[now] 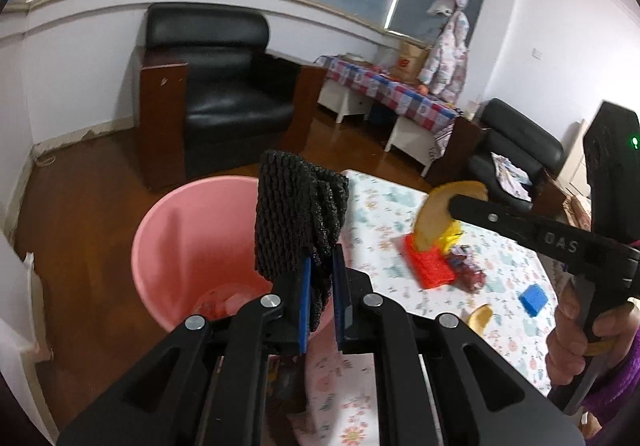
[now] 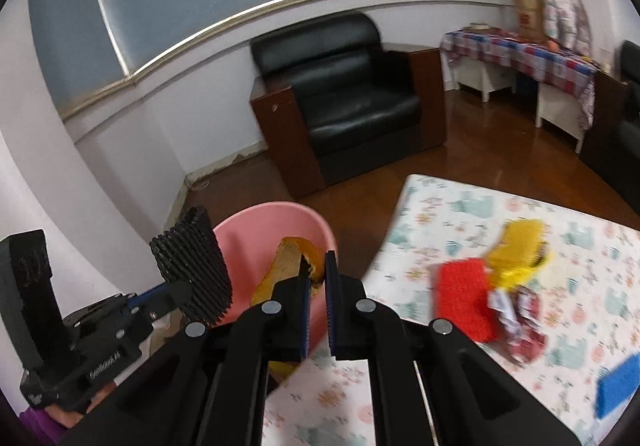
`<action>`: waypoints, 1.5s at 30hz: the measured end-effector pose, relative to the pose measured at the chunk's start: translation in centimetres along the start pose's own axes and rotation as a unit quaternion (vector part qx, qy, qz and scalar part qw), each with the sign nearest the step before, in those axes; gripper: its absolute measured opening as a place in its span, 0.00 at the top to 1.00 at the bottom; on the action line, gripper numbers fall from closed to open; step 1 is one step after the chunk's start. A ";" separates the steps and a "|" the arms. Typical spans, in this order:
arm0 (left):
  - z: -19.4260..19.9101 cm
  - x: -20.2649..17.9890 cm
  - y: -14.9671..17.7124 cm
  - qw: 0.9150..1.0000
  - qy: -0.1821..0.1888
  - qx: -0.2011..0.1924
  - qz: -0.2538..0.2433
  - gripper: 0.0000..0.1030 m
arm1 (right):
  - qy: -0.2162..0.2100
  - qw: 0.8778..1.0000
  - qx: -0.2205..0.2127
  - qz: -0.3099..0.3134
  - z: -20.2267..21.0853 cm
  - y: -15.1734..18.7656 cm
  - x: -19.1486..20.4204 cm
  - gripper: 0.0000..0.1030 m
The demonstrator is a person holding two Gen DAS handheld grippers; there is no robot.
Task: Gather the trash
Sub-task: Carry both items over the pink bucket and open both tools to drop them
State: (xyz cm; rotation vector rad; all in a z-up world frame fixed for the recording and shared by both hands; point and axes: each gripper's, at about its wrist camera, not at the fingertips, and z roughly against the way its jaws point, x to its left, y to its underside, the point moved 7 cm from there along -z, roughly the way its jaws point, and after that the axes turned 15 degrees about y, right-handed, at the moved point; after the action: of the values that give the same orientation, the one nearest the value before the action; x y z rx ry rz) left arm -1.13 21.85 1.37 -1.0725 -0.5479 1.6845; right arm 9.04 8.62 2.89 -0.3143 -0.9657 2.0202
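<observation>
A black foam net sleeve (image 1: 298,222) stands up between the blue pads of my left gripper (image 1: 320,260), which is shut on it over the near rim of the pink bucket (image 1: 160,214). My right gripper (image 2: 316,268) is shut on a curved yellow fruit peel (image 2: 288,266), held above the bucket's (image 2: 248,222) right edge. In the left wrist view the right gripper (image 1: 454,206) reaches in from the right with the peel (image 1: 434,212). In the right wrist view the left gripper (image 2: 178,290) and its net sleeve (image 2: 196,266) are at the left.
The flower-patterned table (image 1: 384,198) carries a red foam net (image 1: 430,264), a yellow net (image 2: 516,254), a crumpled wrapper (image 2: 520,326), a blue sponge (image 1: 534,298) and another peel piece (image 1: 480,320). Some trash lies in the bucket's bottom. A black armchair (image 1: 224,94) stands behind.
</observation>
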 end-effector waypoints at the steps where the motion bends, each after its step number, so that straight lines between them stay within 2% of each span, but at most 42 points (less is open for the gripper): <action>1: 0.0 0.6 0.2 1.000 -0.005 0.001 0.004 0.91 | -0.003 1.000 0.004 0.005 -0.6 0.1 0.7 0.94; 6: -0.2 2.6 0.8 1.000 -0.022 0.012 0.018 0.91 | -0.017 0.999 0.022 0.027 -4.0 0.6 4.5 0.94; 10: -0.7 4.0 1.1 0.999 -0.031 0.021 0.027 0.91 | -0.020 0.998 0.037 0.037 -6.2 1.4 5.9 0.94; 22: -2.9 6.6 1.8 0.997 -0.043 0.050 0.046 0.90 | -0.011 0.996 0.079 0.038 -11.2 2.8 6.2 0.93; 23: -2.9 6.6 1.8 0.997 -0.045 0.051 0.046 0.89 | -0.011 0.996 0.081 0.037 -11.4 2.9 6.2 0.91; 27: -3.2 7.0 1.8 0.996 -0.048 0.056 0.051 0.74 | -0.011 0.996 0.084 0.035 -12.1 2.8 6.2 0.81; 30: -3.0 7.3 1.7 0.995 -0.049 0.055 0.060 0.68 | -0.012 0.996 0.083 0.037 -12.2 2.9 6.2 0.76; 31: -3.0 7.4 1.7 0.995 -0.048 0.054 0.062 0.68 | -0.012 0.996 0.083 0.038 -12.2 2.9 6.3 0.74; 33: -2.8 7.4 1.5 0.995 -0.047 0.050 0.065 0.67 | -0.012 0.996 0.079 0.037 -12.1 2.7 6.3 0.64; 39: -2.5 7.3 1.5 0.996 -0.047 0.044 0.066 0.67 | -0.012 0.997 0.065 0.037 -11.2 2.2 6.1 0.58; 45: -2.0 6.9 1.5 0.996 -0.048 0.034 0.067 0.67 | -0.011 0.998 0.054 0.036 -9.8 2.3 5.8 0.57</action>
State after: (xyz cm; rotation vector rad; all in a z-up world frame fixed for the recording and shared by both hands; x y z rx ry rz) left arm -0.79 27.36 -3.49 -1.0019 -0.4839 1.8662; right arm 9.42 17.50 -4.63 -0.2714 -0.8662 2.1363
